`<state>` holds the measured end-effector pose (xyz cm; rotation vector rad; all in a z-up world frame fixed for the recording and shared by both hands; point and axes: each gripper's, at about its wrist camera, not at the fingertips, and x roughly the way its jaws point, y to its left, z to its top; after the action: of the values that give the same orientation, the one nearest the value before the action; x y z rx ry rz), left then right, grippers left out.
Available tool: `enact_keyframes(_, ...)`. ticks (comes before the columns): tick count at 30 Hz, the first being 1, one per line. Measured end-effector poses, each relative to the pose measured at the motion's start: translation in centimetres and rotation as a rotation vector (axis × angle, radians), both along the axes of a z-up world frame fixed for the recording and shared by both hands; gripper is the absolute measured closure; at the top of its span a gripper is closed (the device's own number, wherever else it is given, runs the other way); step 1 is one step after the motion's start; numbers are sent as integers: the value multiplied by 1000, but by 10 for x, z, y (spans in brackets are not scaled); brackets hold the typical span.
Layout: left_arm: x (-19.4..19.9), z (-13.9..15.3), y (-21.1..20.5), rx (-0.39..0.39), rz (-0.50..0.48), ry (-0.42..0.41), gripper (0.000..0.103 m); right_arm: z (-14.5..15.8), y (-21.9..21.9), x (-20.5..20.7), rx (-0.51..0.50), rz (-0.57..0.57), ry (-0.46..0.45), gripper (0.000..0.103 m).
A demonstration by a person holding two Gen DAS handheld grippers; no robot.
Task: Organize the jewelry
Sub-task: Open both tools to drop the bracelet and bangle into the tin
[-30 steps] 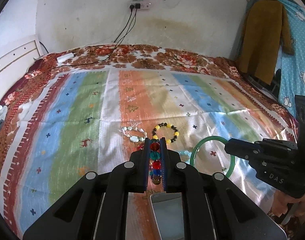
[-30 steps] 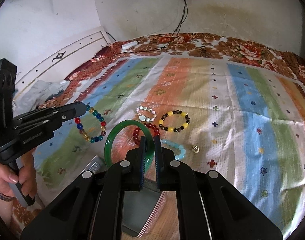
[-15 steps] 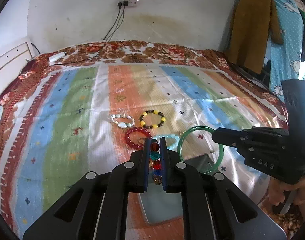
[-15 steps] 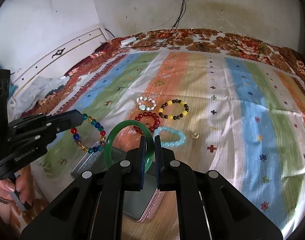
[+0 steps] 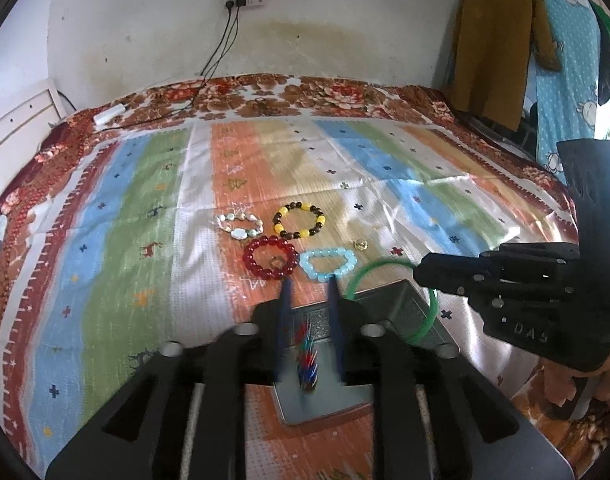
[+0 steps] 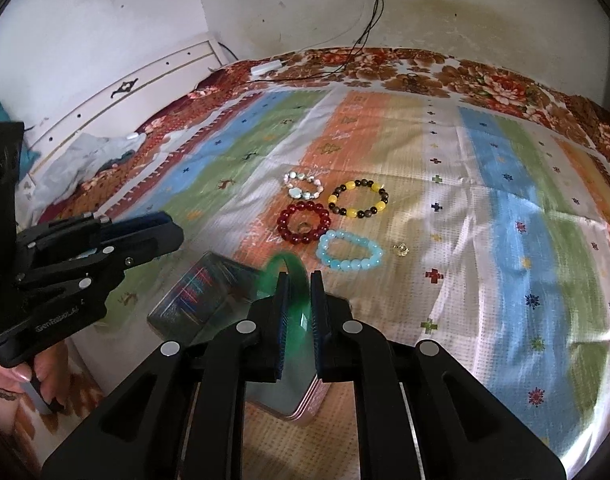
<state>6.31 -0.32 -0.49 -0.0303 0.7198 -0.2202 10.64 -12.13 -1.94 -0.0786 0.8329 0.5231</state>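
Green bangle (image 6: 291, 276) sits blurred between the right gripper (image 6: 299, 292) pads, jaws nearly closed and clamped on it, ring hanging over the metal tin (image 6: 209, 300). In the left wrist view the same bangle shows as a thin green arc at 3 o'clock of the tin, partly hidden behind the right gripper's black body.

Left gripper (image 5: 308, 288): jaws have just been opening, now parted with a clear gap. Multicolour bead bracelet (image 5: 307, 360) is a motion-blurred smear between and below the blue pads, over the tin's open inside; pads not pressing on it. Cannot tell whether it already rests on the tin floor.

Tin lies on the striped bedspread (image 5: 137, 240), directly under both grippers.

Loose pieces on the bedspread at 12 o'clock of the tin:
- red bead bracelet (image 5: 270, 257), closest
- pale blue bead bracelet (image 5: 328, 264), just beside the red one at its 3 o'clock
- white stone bracelet (image 5: 238, 226), farther back
- yellow-and-dark bead bracelet (image 5: 300, 222), at 3 o'clock of the white one
- small gold piece (image 5: 361, 245), at 2 o'clock of the pale blue one

A person's hand (image 6: 9, 376) holds the left gripper handle.
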Motion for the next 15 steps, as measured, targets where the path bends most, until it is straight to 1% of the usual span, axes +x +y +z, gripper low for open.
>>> enact_keyframes(3, 3, -1, 5, 2, 28, 6, 74, 3, -3, 0, 2, -17, -15, 87)
enact_keyframes(5, 5, -3, 9, -6, 44, 16, 70, 2, -5, 2, 3, -28, -9, 80)
enact_keyframes(6, 7, -3, 12, -12, 53, 21, 70, 2, -6, 3, 4, -31, -5, 80)
enact_keyframes(8, 9, -4, 16, -21, 66, 28, 66, 1, -7, 4, 3, -35, 0, 78)
enact_keyframes(9, 10, -4, 18, -25, 71, 31, 65, 1, -7, 5, 1, -36, -1, 75)
enact_keyframes(11, 12, -5, 20, -28, 80, 38, 61, 1, -7, 6, 1, -39, 0, 69)
enact_keyframes(13, 14, -7, 22, -32, 85, 46, 59, 0, -7, 8, 3, -40, 4, 67)
enact_keyframes(15, 17, -8, 24, -37, 91, 57, 57, -1, -8, 9, 7, -42, 11, 61)
